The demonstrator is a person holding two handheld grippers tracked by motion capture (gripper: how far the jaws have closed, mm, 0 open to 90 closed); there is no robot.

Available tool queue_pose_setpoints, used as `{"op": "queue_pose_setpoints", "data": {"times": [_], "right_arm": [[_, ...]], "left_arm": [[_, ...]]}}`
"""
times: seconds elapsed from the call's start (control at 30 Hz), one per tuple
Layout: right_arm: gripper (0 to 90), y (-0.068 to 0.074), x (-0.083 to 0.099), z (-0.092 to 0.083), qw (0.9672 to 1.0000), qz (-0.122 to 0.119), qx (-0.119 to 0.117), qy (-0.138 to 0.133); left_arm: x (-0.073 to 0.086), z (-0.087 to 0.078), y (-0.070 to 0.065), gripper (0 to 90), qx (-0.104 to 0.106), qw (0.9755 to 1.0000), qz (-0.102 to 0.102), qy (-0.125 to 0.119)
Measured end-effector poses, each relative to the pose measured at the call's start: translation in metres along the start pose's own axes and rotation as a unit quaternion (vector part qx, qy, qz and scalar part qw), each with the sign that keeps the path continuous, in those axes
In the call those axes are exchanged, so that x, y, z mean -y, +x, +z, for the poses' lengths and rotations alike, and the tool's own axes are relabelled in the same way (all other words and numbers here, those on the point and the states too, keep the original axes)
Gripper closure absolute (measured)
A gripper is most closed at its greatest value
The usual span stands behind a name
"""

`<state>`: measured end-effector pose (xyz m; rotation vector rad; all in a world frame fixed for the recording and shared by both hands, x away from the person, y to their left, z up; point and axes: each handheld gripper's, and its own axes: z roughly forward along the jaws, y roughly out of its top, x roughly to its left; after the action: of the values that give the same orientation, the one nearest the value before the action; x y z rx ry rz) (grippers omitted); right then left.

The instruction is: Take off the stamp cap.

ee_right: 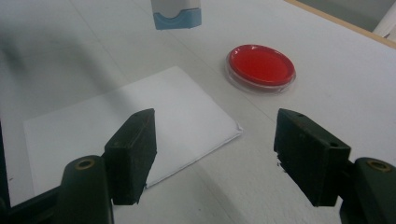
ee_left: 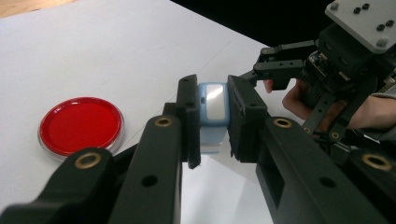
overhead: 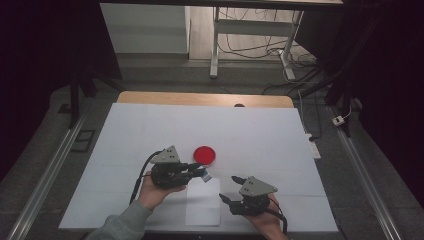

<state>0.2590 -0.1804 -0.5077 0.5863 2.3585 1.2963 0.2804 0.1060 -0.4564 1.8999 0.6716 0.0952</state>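
Lower frame: right gripper (overhead: 231, 189) is hovering with jaws spread over the folded white sheet (overhead: 203, 207). Centre: left gripper (overhead: 204, 170) is pinching a small blue-and-white stamp (ee_left: 213, 108) aloft. Beyond: red ink pad (overhead: 204, 155). Risk: a slackening pinch would be dropping the stamp, smudging paper.

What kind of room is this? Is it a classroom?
More likely a lab or test workshop: a table covered in white paper, loose cables on the floor beneath a white metal desk frame, and metal rails beside the table.
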Motion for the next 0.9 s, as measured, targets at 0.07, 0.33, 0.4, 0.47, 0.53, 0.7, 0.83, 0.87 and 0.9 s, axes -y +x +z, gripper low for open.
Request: {"op": "queue_pose_setpoints", "data": {"times": [0.07,0.33,0.4,0.47,0.53,0.7,0.83,0.87,0.9], "right_arm": [[29.3,0.002,-0.001,0.002,1.0,-0.002,0.001,0.0],[29.4,0.007,-0.003,0.006,1.0,-0.003,0.004,0.003],[29.5,0.009,-0.004,0.008,1.0,-0.002,0.006,0.003],[29.5,0.01,-0.005,0.009,1.0,-0.002,0.006,0.002],[29.6,0.011,-0.005,0.01,1.0,-0.003,0.006,0.002],[29.7,0.015,-0.007,0.013,1.0,-0.004,0.004,0.004],[29.8,0.017,-0.008,0.015,1.0,-0.005,0.006,0.005],[29.8,0.018,-0.009,0.015,1.0,-0.005,0.005,0.004],[29.8,0.019,-0.009,0.016,0.9999,-0.007,0.007,0.005]], "left_arm": [[0.0,0.0,0.0,75.8,0.0,1.0,0.0,0.001],[0.0,0.001,-0.001,75.8,0.002,1.0,0.0,0.001],[0.0,0.001,-0.001,75.8,0.002,1.0,0.0,0.0],[0.0,0.001,-0.001,75.8,0.003,1.0,0.0,-0.001],[0.0,0.001,-0.001,75.8,0.003,1.0,0.0,0.0],[0.0,0.002,0.0,75.8,0.003,1.0,-0.001,-0.001],[0.0,0.002,-0.001,75.8,0.002,1.0,-0.002,-0.002],[0.0,0.002,-0.001,75.8,0.002,1.0,-0.002,-0.002],[0.0,0.002,-0.001,75.8,0.002,1.0,-0.002,-0.003]]}}
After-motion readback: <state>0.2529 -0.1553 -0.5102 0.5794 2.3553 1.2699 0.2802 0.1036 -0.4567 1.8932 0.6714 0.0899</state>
